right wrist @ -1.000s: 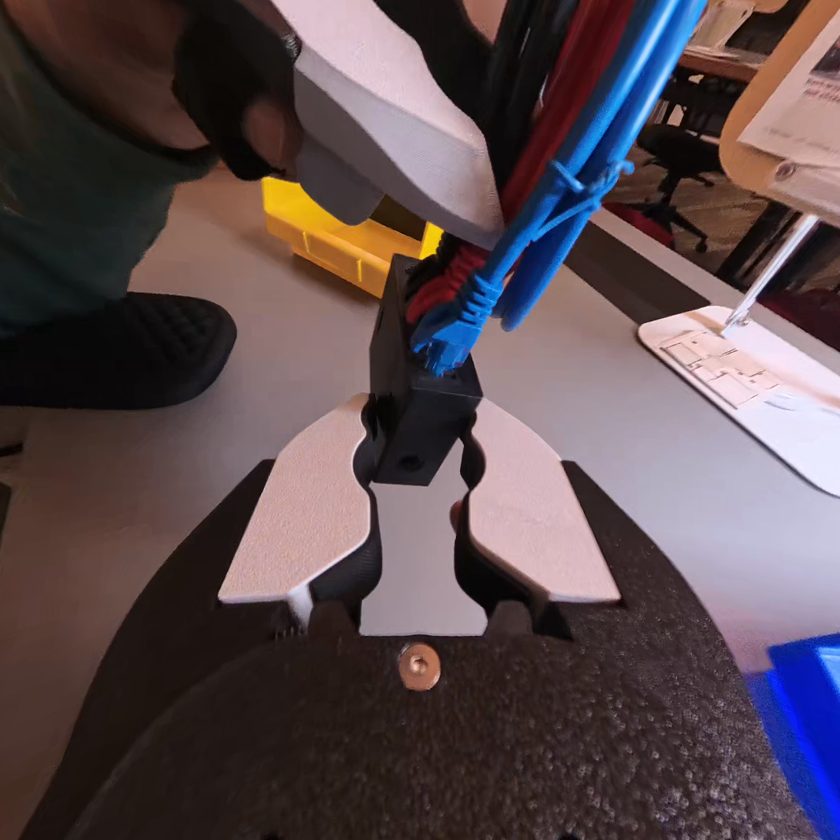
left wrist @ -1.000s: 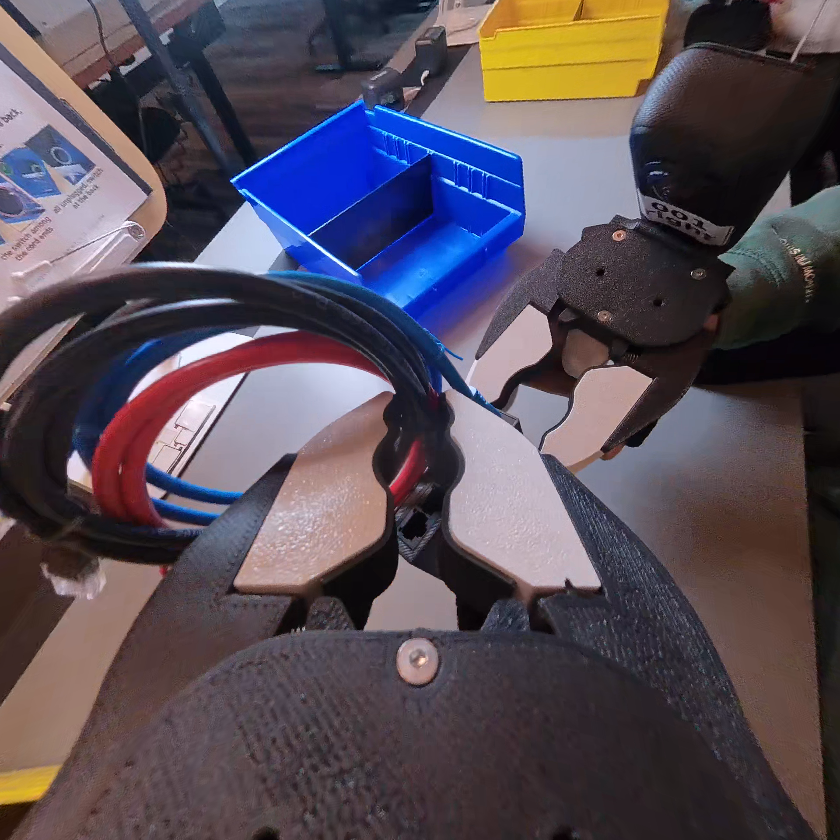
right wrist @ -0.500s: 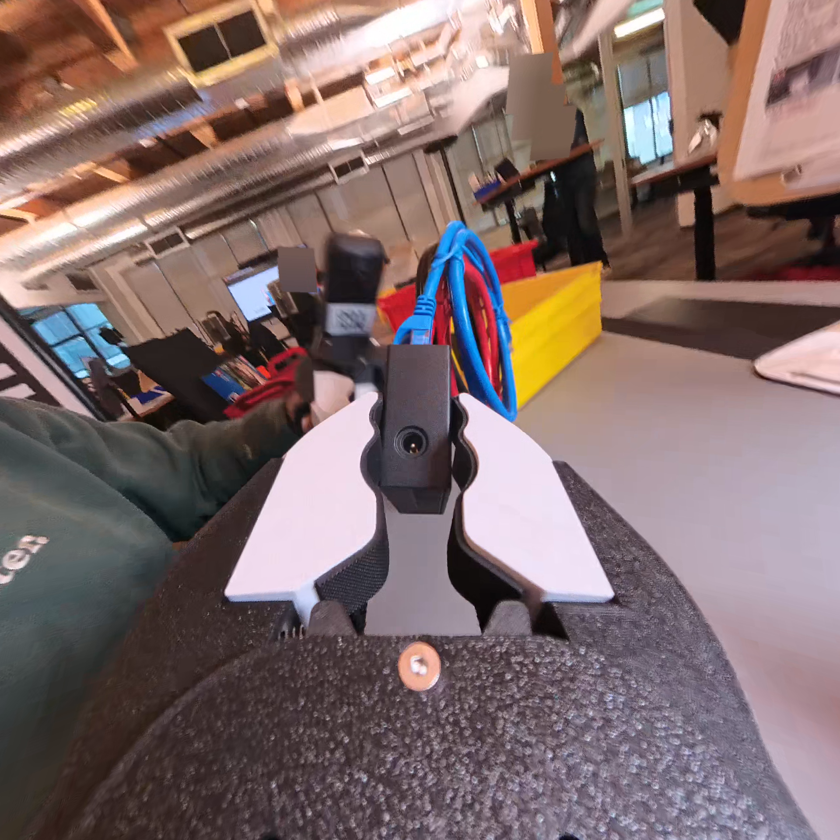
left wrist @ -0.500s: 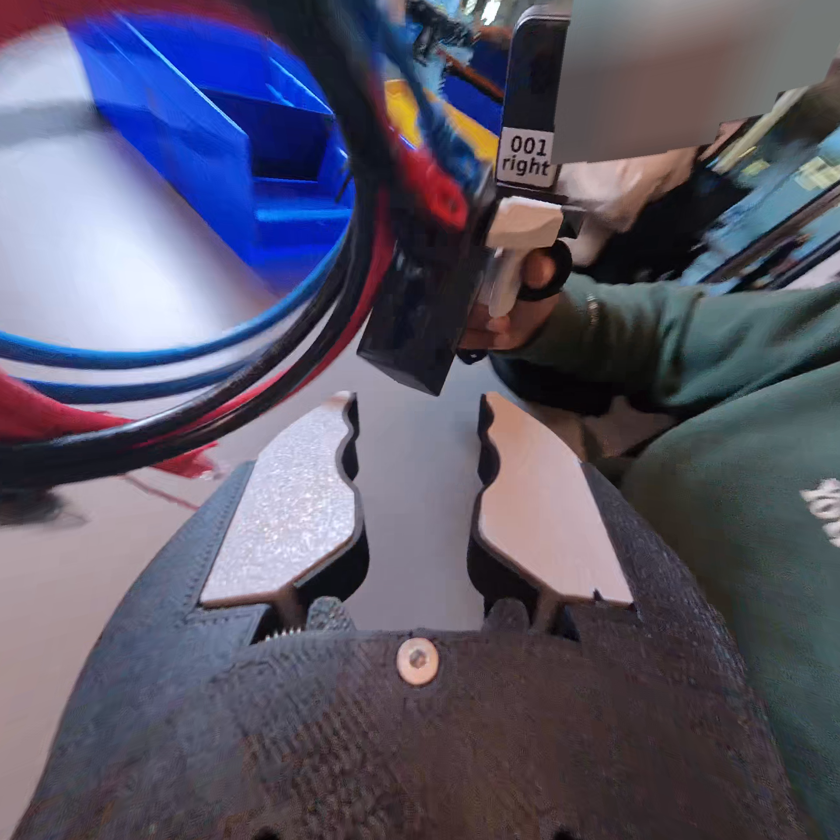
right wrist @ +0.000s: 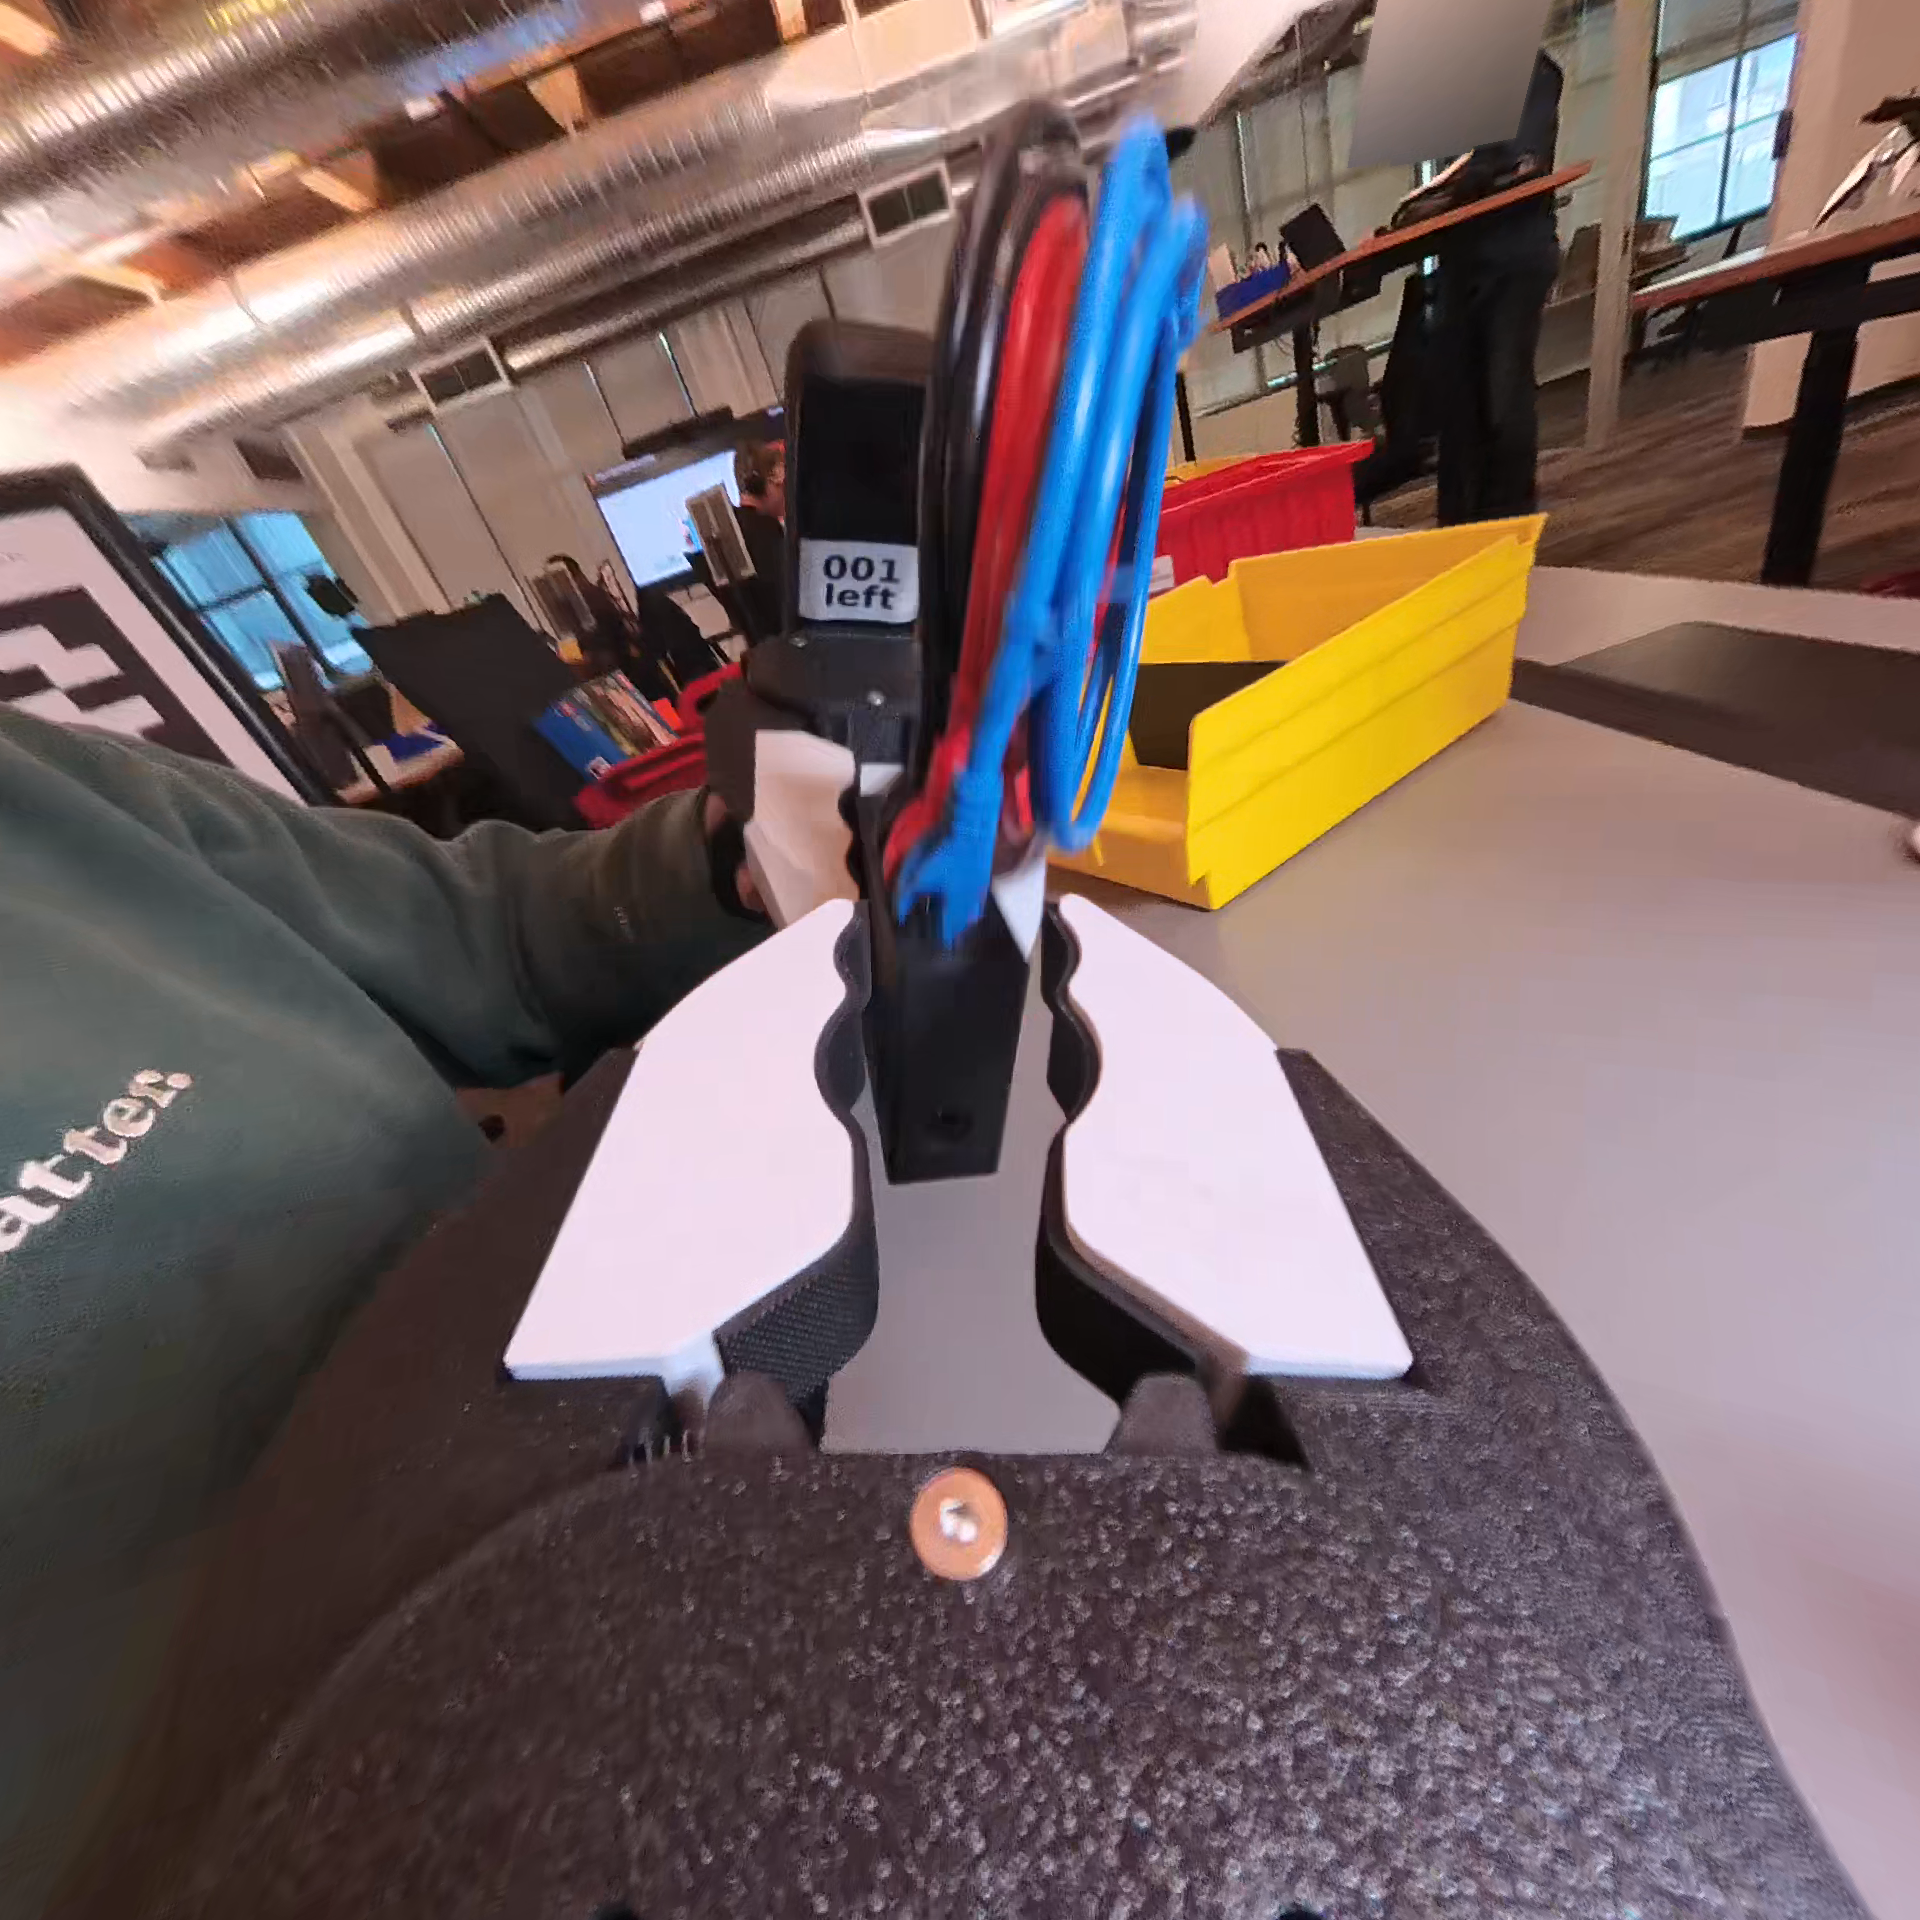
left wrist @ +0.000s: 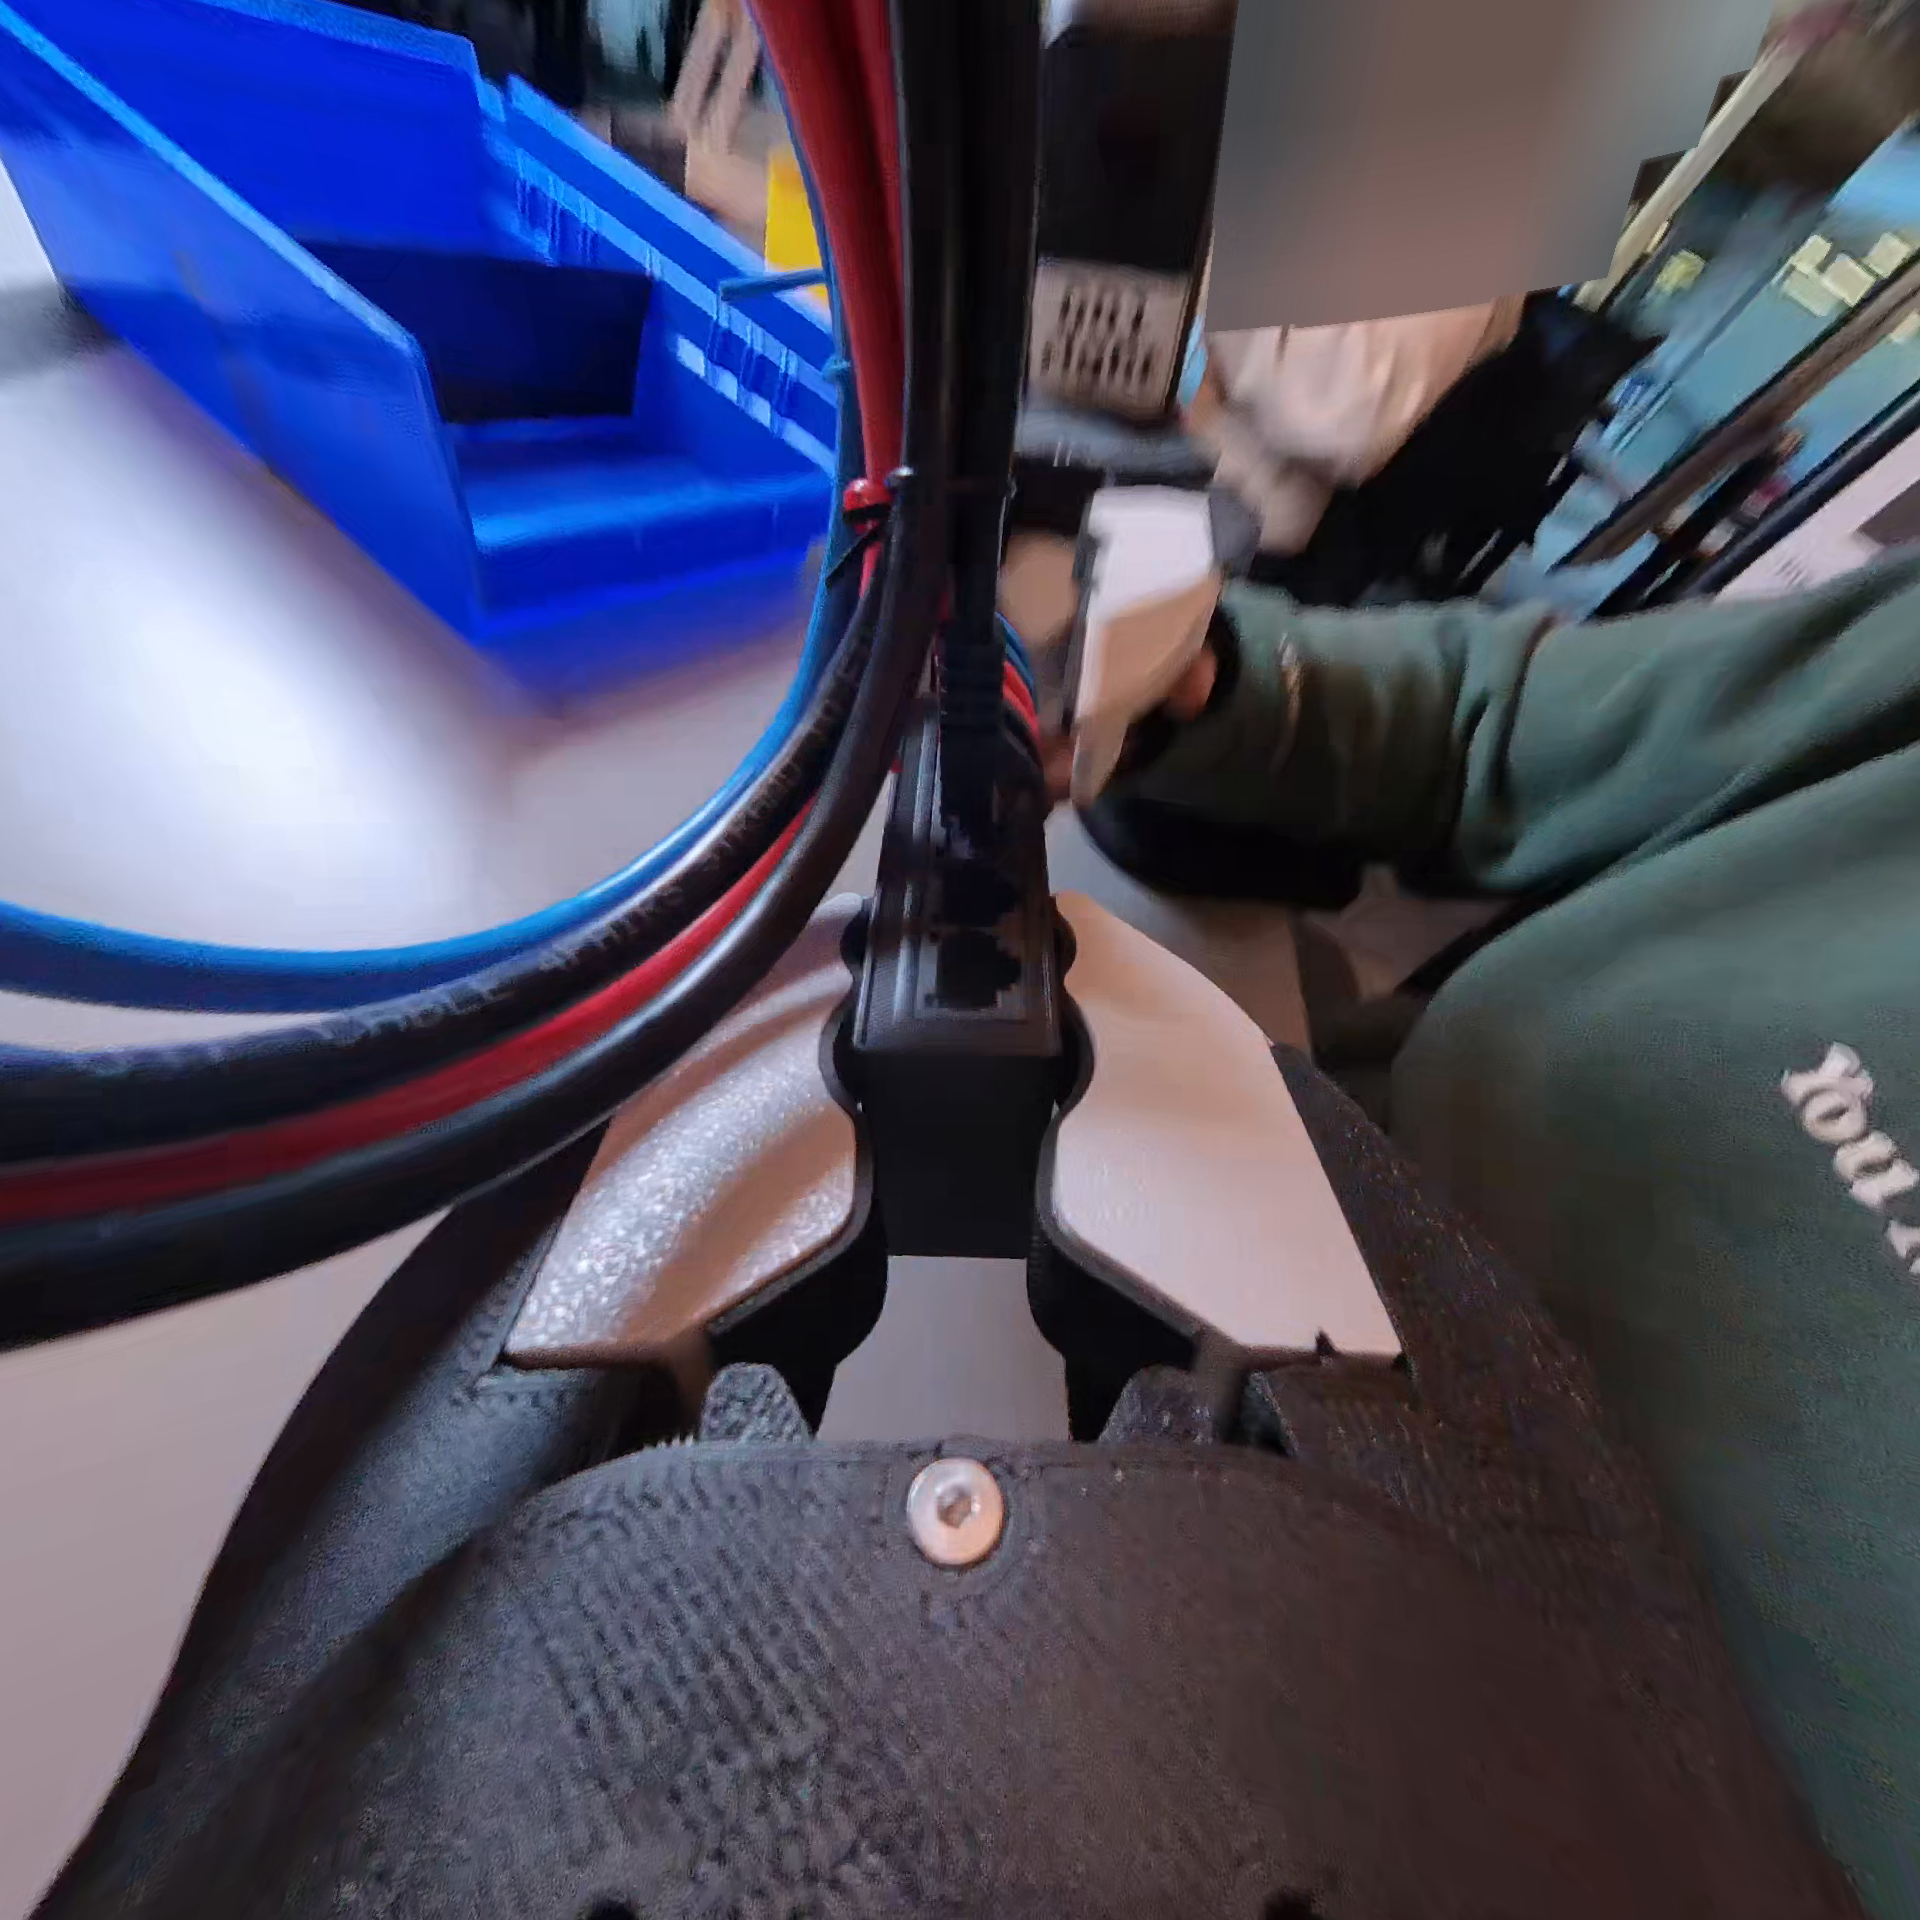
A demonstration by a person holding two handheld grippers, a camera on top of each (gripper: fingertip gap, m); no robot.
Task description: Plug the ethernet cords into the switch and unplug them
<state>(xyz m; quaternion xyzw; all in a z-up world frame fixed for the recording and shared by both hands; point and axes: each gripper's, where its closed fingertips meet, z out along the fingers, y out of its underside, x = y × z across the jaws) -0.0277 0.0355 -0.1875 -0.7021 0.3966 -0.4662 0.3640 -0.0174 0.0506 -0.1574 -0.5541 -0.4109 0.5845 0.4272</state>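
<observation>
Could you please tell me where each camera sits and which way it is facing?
Left wrist view: on the left gripper, looking along its fingers at the switch they clamp, looped cords, blue bin; green sleeve shows.
Right wrist view: on the right gripper, facing switch, yellow bin; green sleeve shows.
Shared: switch, cords, the opposite gripper.

A grey tabletop (right wrist: 1558,1039) fills the foreground, carrying a yellow bin (right wrist: 1351,707) with a red bin (right wrist: 1257,509) behind it, and a blue bin (left wrist: 416,343) in the left wrist view. Beyond lies an open office: silver ducts (right wrist: 468,239) run under a wooden ceiling, daylight comes through large windows (right wrist: 1714,156), and standing desks (right wrist: 1766,270) rest on a dark floor. A lit screen (right wrist: 655,520) glows far back.
</observation>
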